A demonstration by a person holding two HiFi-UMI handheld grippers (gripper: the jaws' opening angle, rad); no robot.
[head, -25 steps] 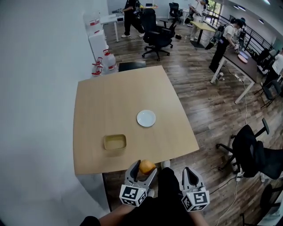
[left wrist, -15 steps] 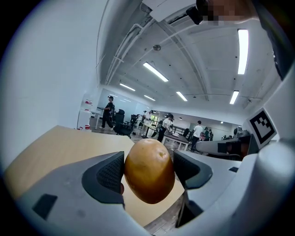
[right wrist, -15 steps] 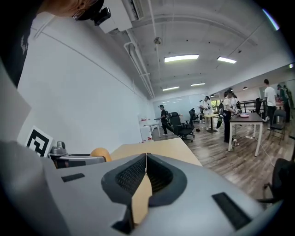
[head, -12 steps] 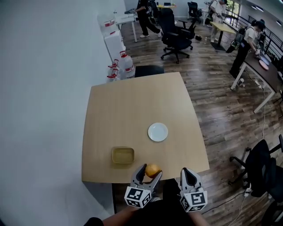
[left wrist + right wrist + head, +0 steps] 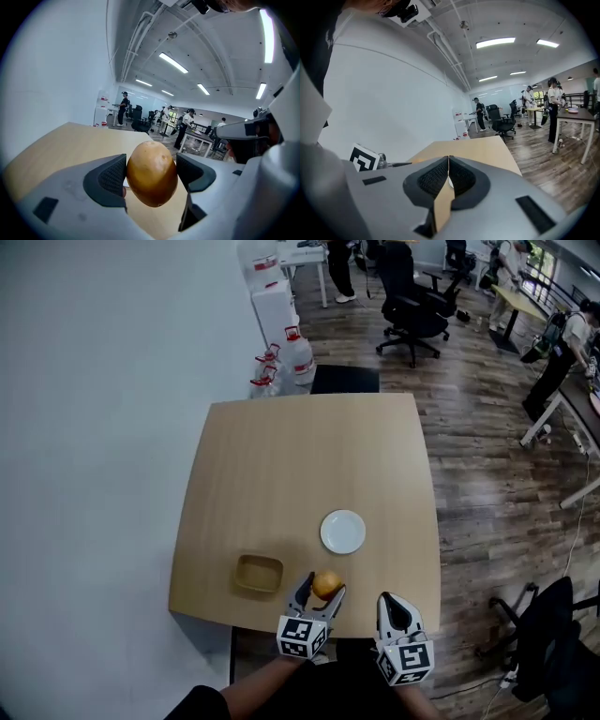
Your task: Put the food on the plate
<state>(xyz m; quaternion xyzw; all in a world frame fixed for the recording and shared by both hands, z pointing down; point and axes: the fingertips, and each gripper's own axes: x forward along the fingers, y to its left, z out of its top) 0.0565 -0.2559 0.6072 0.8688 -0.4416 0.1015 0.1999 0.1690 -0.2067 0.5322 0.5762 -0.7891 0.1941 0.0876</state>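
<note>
Potato (image 5: 326,584) is clamped in your left gripper (image 5: 321,589) jaws over the table's (image 5: 300,456) near edge, mid-carry. Right gripper (image 5: 395,607) jaws are closed and empty. Next, carry it to the plate (image 5: 343,532) at one o'clock, lower it and let go.

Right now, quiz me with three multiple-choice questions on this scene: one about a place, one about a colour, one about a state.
1. Where is the white plate relative to the tan tray?
A) stacked on it
B) to its right, farther from the person
C) to its left

2. What colour is the potato in the left tongs?
A) yellow-brown
B) green
C) white

3. How are the right tongs?
A) wide open
B) shut on the plate
C) shut, holding nothing

Answers:
1 B: the head view shows them apart, with the plate to the right.
2 A: the left gripper view shows its skin close up.
3 C: the right gripper view shows them closed together with nothing between.
</note>
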